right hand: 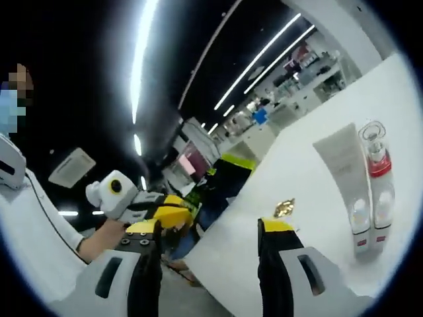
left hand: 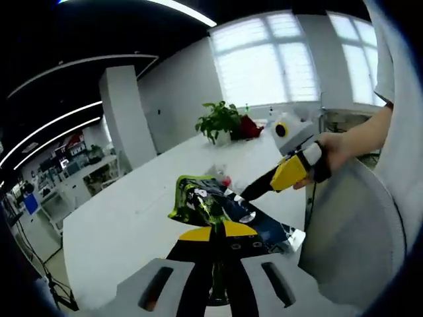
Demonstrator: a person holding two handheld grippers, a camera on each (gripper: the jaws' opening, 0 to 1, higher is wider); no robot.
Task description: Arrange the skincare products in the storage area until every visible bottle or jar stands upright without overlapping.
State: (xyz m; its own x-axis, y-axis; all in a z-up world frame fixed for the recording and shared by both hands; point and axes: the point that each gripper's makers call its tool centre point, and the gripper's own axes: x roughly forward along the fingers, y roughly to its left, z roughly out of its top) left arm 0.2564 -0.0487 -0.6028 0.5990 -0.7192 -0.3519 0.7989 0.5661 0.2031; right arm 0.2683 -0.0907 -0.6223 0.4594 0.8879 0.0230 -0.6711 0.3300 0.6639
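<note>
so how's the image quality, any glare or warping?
Left gripper view: windows blown out, foil pouch glints, walls bow. Right gripper view: ceiling light strips flare and curve, scene is tilted, white tube and clear bottle stay sharp.

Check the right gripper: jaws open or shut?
Open. In the right gripper view, the right gripper has its jaws spread wide with nothing between them; the white table shows through.
</note>
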